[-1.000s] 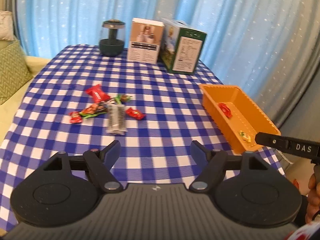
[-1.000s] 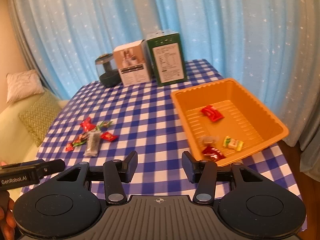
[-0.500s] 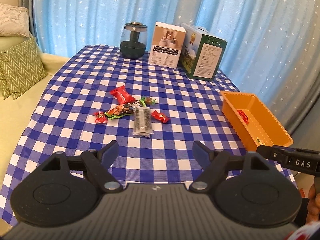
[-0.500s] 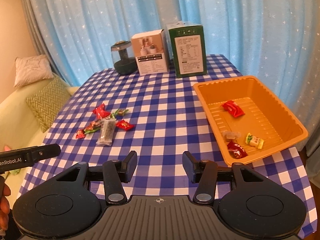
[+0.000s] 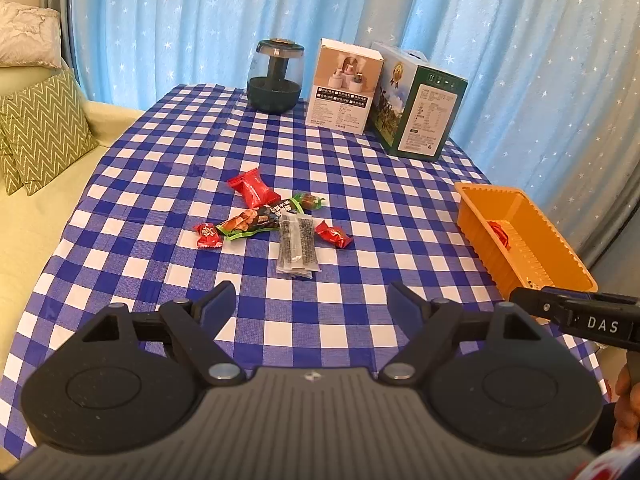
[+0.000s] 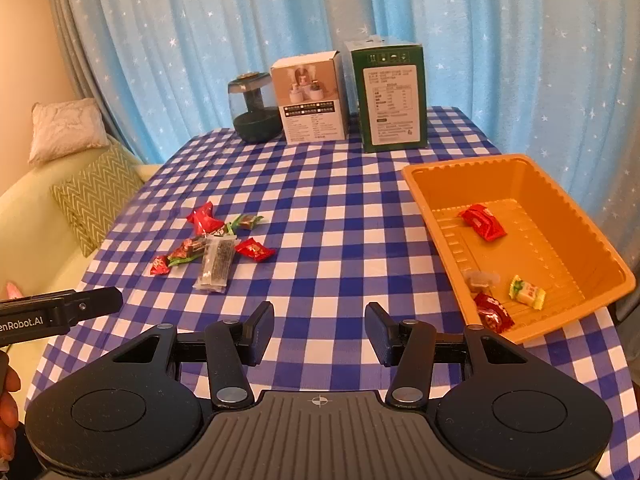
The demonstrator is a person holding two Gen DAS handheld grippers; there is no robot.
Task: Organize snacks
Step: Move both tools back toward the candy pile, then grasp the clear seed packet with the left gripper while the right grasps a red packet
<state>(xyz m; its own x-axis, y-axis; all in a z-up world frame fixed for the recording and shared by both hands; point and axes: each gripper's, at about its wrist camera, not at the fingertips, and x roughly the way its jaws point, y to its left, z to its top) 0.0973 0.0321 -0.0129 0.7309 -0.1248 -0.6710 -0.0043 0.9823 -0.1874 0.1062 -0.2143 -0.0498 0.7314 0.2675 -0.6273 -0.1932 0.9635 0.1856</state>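
Note:
Several wrapped snacks lie in a cluster mid-table: a red packet (image 5: 251,189), a dark bar with green ends (image 5: 256,220), a clear sachet of dark seeds (image 5: 297,246) and small red candies (image 5: 334,234). The same sachet (image 6: 216,261) shows in the right wrist view. An orange tray (image 6: 568,204) at the right edge holds a red packet (image 6: 482,222), a yellow-green candy (image 6: 526,292) and a red candy (image 6: 494,312). My left gripper (image 5: 311,304) hovers short of the cluster, its jaws opening with nothing between them. My right gripper (image 6: 319,330) stands open and empty.
At the back stand a dark glass jar (image 5: 274,76), a white box (image 5: 344,86) and a green box (image 5: 416,104). A blue-checked cloth (image 5: 160,184) covers the table. A sofa with cushions (image 5: 42,128) lies left. Starred blue curtains hang behind.
Both views have swung and pulled back, so the snack cluster now sits nearer the middle ahead of the left gripper. The left jaws have spread a little wider.

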